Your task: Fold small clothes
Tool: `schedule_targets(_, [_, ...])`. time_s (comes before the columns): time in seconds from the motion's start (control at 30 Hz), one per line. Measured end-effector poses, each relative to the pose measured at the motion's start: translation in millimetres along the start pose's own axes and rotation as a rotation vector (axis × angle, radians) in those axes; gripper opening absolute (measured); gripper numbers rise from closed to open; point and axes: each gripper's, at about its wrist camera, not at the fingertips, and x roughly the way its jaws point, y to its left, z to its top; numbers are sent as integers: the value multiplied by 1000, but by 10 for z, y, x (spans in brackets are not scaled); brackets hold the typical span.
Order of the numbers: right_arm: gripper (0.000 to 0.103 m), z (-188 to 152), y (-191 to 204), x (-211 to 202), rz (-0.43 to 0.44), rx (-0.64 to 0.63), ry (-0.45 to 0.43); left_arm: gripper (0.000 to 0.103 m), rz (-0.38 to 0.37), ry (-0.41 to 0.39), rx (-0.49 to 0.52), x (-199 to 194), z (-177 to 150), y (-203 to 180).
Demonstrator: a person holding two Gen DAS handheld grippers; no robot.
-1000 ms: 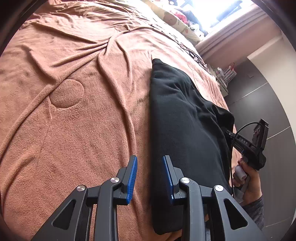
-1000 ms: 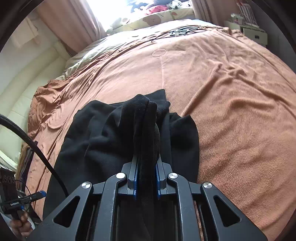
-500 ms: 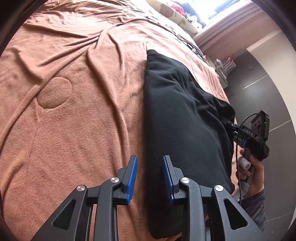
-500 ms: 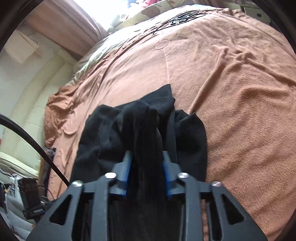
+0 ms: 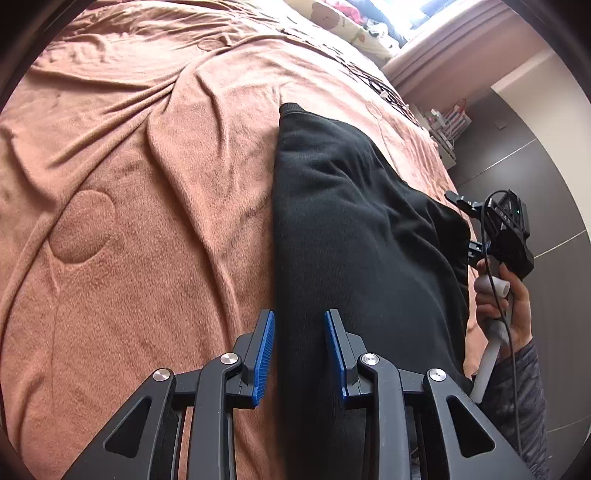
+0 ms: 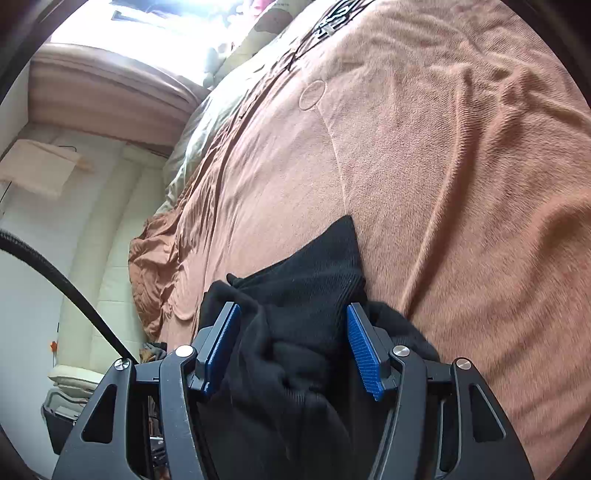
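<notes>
1. Nearest to us, the left gripper hovers with its blue pads apart and nothing between them, poised over the left edge of the black garment, just as it was a second ago.

2. The change is on the other side: our right gripper, clamped tight on a bunched fold of the black garment a second ago, now has its pads spread wide. The cloth sits loosely between them, apparently let go, though we cannot tell whether it brushes either pad.

3. Just ahead of the left gripper, the garment lies as a long dark strip on the bed's brown blanket, its ribbed end pointing away from us. To its right, at the garment's far edge, a hand grips the handle of the right gripper.

4. We read the release as the close of one fold: the layer carried over has been laid down and the cloth now rests on the bed unheld. The strip still looks long, so a further fold end to end probably remains.

5. Beyond the right gripper the blanket runs on, wrinkled and bare, towards a bright window and scattered bedding at the far end.
</notes>
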Motion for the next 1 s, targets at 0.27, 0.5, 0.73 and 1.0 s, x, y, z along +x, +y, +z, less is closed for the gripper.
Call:
schedule_targets(0.27, [2, 140, 256, 40, -117, -136, -12, 30, 13, 2, 3, 67, 122, 18])
schedule_targets(0.5, [0, 125, 660, -120, -247, -279, -90, 30, 19, -2, 1, 84, 183, 64])
schedule_targets(0.73, [0, 89, 814, -64, -309, -322, -114, 30, 25, 2, 5, 105, 172, 87])
schedule_targets(1.0, [1, 190, 679, 388, -421, -275, 9, 30, 34, 26, 31, 176, 146, 9])
